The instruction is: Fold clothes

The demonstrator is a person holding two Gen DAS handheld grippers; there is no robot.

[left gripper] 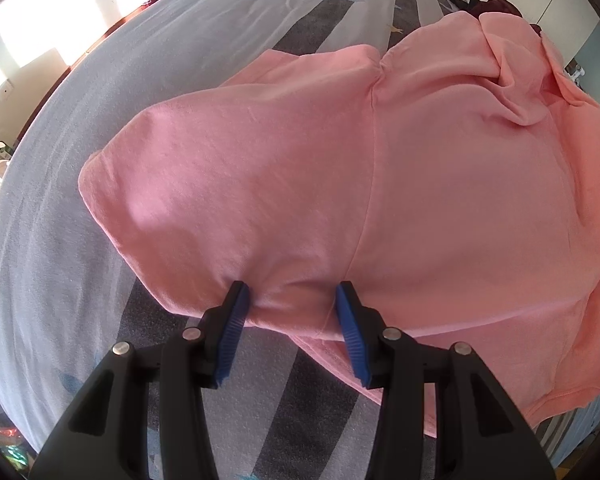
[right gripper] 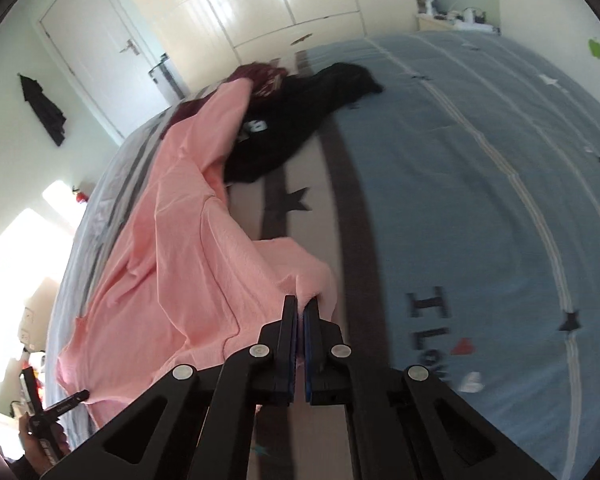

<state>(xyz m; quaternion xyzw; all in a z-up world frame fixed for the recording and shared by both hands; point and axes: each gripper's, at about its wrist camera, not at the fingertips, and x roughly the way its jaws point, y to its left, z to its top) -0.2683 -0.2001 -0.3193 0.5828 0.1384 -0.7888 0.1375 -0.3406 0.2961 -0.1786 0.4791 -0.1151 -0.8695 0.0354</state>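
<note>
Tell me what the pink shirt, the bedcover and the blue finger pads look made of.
Pink shirt: soft matte knit, probably cotton jersey; it drapes and creases. Bedcover: woven printed fabric, matte, with stripes and stars. Pads: ribbed blue, likely rubber or soft plastic; which one is unclear.
</note>
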